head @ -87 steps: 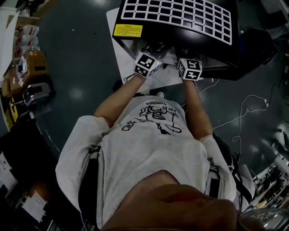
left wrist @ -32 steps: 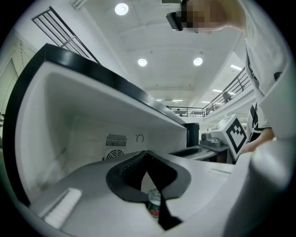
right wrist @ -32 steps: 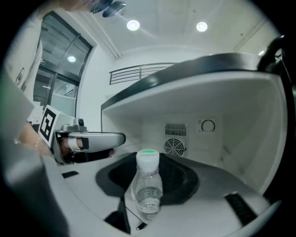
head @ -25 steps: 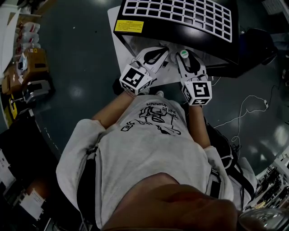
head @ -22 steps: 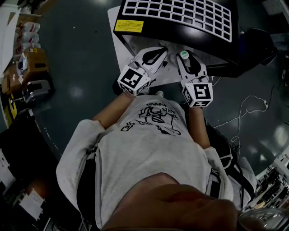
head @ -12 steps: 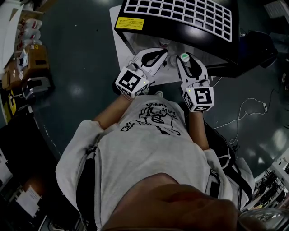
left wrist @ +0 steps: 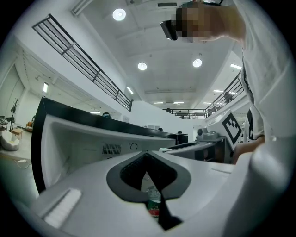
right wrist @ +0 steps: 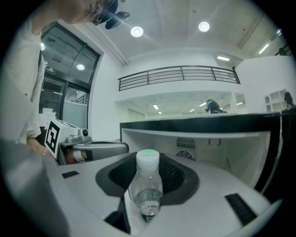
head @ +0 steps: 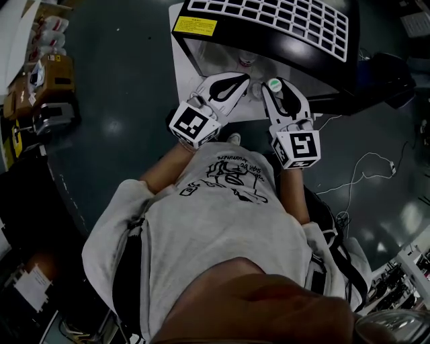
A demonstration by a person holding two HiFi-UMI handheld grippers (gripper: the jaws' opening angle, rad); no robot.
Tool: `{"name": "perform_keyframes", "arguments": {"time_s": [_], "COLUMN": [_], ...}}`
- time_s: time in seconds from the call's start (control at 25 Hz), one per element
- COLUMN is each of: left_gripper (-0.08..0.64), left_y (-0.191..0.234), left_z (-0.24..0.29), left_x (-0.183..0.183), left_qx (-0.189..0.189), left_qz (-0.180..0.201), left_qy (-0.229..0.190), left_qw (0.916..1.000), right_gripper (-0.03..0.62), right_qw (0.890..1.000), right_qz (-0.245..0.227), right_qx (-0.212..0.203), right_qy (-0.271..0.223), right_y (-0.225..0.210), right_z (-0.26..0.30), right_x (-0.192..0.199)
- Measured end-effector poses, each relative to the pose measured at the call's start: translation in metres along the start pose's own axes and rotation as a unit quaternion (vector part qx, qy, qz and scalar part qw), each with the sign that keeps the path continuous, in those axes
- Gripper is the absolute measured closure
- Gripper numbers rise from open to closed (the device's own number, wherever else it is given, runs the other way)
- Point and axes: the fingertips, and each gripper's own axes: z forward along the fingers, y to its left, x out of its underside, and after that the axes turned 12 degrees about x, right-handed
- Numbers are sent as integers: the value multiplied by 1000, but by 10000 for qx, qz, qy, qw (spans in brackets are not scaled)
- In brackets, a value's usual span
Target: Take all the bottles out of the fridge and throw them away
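Gripped clear green-capped bottle upright between widely parted jaws of the right gripper, just outside the open front edge of the fridge. Judged removed, not yet discarded. Showed left gripper closed at the tips, apparently empty. Glimpsed labelled bottle through its slit, probably left to fetch.

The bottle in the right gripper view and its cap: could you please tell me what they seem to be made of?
The bottle looks like thin clear plastic, glossy: the pads show through it. Its cap seems opaque white plastic with a green top, matte.
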Motion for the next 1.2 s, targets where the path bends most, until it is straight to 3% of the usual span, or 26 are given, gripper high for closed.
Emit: {"name": "perform_keyframes", "arguments": {"time_s": [0.64,1.2], "left_gripper": [551,551], "left_y": [10,37], "left_z": [-40,-124], "left_x": [-20,-39], "left_qx": [-440,-680], "left_qz": [234,245], "left_qy": [-130,-210], "left_qw": [9987,9972], "right_gripper": [440,440], "right_qw": [9989,9967], "right_qz": [-344,-372], "right_qx": [-330,-698], "right_qy": [-50,-193], "right_y": [36,118], "right_z": [3,28], "right_x": [-16,-43]}}
